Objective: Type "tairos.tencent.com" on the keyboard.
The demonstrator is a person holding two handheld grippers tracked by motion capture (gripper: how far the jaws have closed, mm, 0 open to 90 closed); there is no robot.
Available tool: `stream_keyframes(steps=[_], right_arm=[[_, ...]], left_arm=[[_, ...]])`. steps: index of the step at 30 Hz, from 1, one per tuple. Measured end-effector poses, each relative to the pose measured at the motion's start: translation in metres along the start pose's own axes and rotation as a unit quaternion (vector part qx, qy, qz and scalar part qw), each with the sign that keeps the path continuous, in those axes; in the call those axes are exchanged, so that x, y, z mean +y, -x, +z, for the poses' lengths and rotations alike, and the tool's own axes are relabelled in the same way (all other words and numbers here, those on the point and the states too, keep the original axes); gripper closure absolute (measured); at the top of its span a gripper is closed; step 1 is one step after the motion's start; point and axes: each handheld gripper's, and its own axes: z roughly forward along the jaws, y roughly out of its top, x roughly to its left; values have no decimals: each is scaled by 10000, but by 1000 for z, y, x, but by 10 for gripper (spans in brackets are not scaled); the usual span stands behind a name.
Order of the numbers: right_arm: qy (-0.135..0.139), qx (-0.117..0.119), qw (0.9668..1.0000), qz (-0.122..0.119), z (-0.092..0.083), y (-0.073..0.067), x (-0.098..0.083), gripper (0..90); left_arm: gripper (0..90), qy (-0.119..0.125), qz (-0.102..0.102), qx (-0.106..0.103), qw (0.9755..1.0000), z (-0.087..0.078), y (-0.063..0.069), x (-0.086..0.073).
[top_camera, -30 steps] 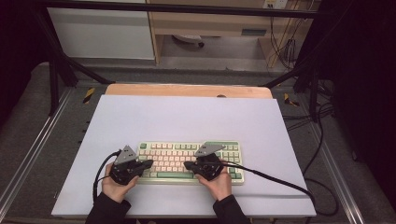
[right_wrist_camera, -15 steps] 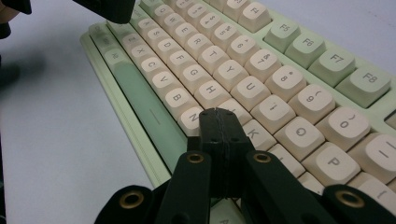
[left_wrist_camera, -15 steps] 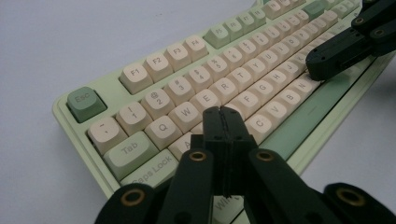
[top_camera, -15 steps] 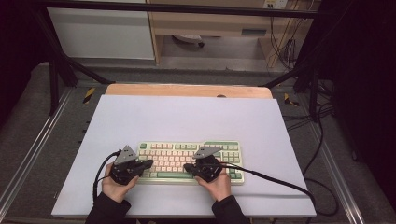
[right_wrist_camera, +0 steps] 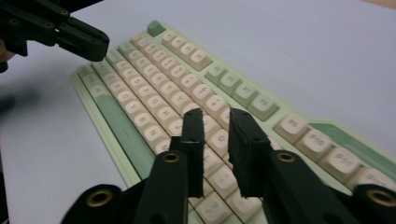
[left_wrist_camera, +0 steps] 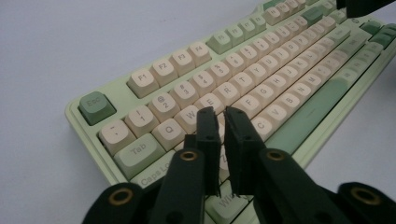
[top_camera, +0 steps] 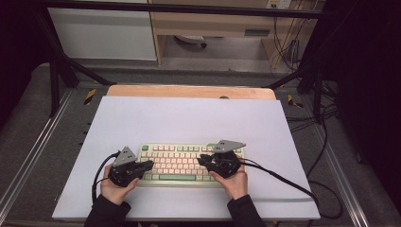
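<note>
Keyboard (top_camera: 182, 163) sits on the white table (top_camera: 189, 118), near its front edge. Left gripper (top_camera: 144, 165) and right gripper (top_camera: 202, 160) hover over its ends, jaws just opening, slightly apart, nothing between them.

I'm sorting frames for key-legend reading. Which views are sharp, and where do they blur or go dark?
High view: keyboard evenly lit, legends too small, surroundings dark. Left gripper view: near keys crisp, far end soft. Right gripper view: legends soft throughout, the other tongs blurred.

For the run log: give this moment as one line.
left gripper: over keyboard, slightly open, empty, just opening | right gripper: same
</note>
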Motion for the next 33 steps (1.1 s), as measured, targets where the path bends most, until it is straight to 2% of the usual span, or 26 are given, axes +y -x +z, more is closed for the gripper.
stream_keyframes(steps=[3,6,12,16,21,24,29,33], right_arm=[[50,-21,9999,89,-12,9,-3,693],[5,-142,9997,179,-21,17,-9,599],[-29,-377,9989,274,-36,31,-22,378],[17,-470,9982,377,-48,42,-32,230],[47,-532,9970,557,-62,57,-46,107],[-42,-553,9961,686,-68,65,-54,53],[8,-661,9948,778,-79,73,-70,14],[-33,-660,9944,820,-85,78,-82,5]], left_arm=[[721,-18,58,46,10000,-2,-1,1],[603,-28,70,95,9999,-4,-3,2],[362,-49,92,130,9999,-9,-9,-1],[254,-87,105,184,9997,-14,-15,-8],[151,-83,59,245,9996,-21,-25,-17],[73,-116,2,299,9995,-25,-30,-22],[57,-156,0,301,9994,-32,-38,-33],[59,-111,-9,316,9994,-37,-42,-43]])
